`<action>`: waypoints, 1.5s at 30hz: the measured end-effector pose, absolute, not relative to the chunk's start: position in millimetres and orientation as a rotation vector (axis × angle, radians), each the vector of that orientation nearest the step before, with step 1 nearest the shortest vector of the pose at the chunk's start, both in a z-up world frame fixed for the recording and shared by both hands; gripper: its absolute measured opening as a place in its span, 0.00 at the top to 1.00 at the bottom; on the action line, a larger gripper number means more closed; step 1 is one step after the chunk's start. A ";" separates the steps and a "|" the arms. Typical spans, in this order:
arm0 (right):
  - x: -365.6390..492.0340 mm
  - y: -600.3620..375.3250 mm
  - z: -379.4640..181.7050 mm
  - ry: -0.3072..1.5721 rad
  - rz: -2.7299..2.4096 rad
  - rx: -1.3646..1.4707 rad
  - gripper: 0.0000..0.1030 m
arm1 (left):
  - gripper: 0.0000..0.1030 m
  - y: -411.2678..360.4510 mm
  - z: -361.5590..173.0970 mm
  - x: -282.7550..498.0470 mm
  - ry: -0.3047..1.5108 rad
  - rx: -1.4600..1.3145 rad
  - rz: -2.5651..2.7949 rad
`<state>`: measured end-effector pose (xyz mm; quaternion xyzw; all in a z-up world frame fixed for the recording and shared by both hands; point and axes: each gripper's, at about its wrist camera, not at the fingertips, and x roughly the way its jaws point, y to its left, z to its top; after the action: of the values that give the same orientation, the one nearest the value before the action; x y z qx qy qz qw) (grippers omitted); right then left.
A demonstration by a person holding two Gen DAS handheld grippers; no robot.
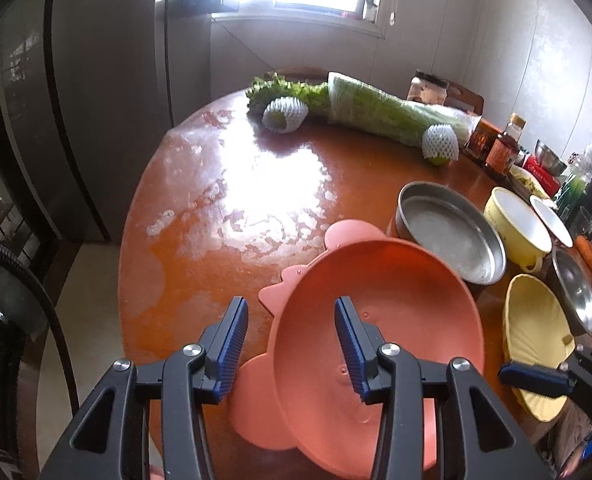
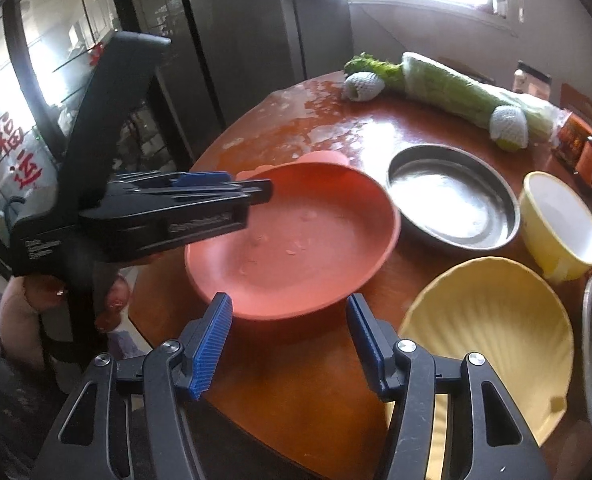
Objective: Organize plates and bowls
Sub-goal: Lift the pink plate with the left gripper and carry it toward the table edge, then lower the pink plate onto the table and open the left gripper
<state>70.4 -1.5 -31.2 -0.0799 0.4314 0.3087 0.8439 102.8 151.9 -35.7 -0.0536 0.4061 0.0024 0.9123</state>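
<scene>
A pink bowl (image 1: 396, 320) sits tilted on a pink animal-shaped plate (image 1: 255, 408) at the near edge of the round brown table (image 1: 223, 272). My left gripper (image 1: 291, 344) is open, its jaws astride the bowl's left rim, one inside, one outside. In the right wrist view the left gripper (image 2: 251, 192) reaches over the pink bowl (image 2: 296, 240). My right gripper (image 2: 289, 344) is open and empty, just in front of the pink bowl and left of a yellow shell-shaped plate (image 2: 492, 332). A steel pan (image 2: 452, 196) and a yellow bowl (image 2: 556, 224) stand behind.
Wrapped celery (image 1: 380, 108) and two net-wrapped fruits (image 1: 283, 114) lie at the far side. Jars, bottles and another steel bowl (image 1: 576, 292) crowd the right edge. A fridge (image 1: 107, 80) stands left of the table. The table's left middle shines in window light.
</scene>
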 end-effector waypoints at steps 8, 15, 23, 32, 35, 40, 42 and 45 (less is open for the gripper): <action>62.3 -29.9 1.3 0.770 0.588 -0.141 0.34 | 0.43 141.0 -5.6 80.3 0.765 -0.101 0.029; 48.9 -51.8 26.5 0.659 0.533 -0.148 0.28 | 0.38 125.4 17.1 60.0 0.717 -0.100 0.015; 36.9 -77.7 47.4 0.588 0.484 -0.123 0.26 | 0.35 100.1 37.4 43.1 0.686 -0.087 -0.011; 28.0 -114.3 58.4 0.576 0.405 -0.087 0.25 | 0.33 77.7 55.4 27.0 0.652 -0.093 -0.043; 20.5 -125.5 63.9 0.565 0.383 -0.081 0.25 | 0.32 72.2 58.5 24.2 0.650 -0.090 -0.043; 10.4 -141.9 69.5 0.563 0.346 -0.082 0.25 | 0.32 58.9 63.4 20.0 0.641 -0.069 -0.064; 6.7 -148.0 69.2 0.564 0.339 -0.076 0.25 | 0.31 52.5 64.8 19.1 0.640 -0.058 -0.078; 3.5 -155.9 67.7 0.576 0.328 -0.070 0.25 | 0.30 44.4 63.7 19.7 0.643 -0.048 -0.093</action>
<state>3.5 -155.9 67.7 -0.0342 0.2828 0.1609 0.9450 19.7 44.4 63.7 -0.0235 0.3156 -0.0459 0.9475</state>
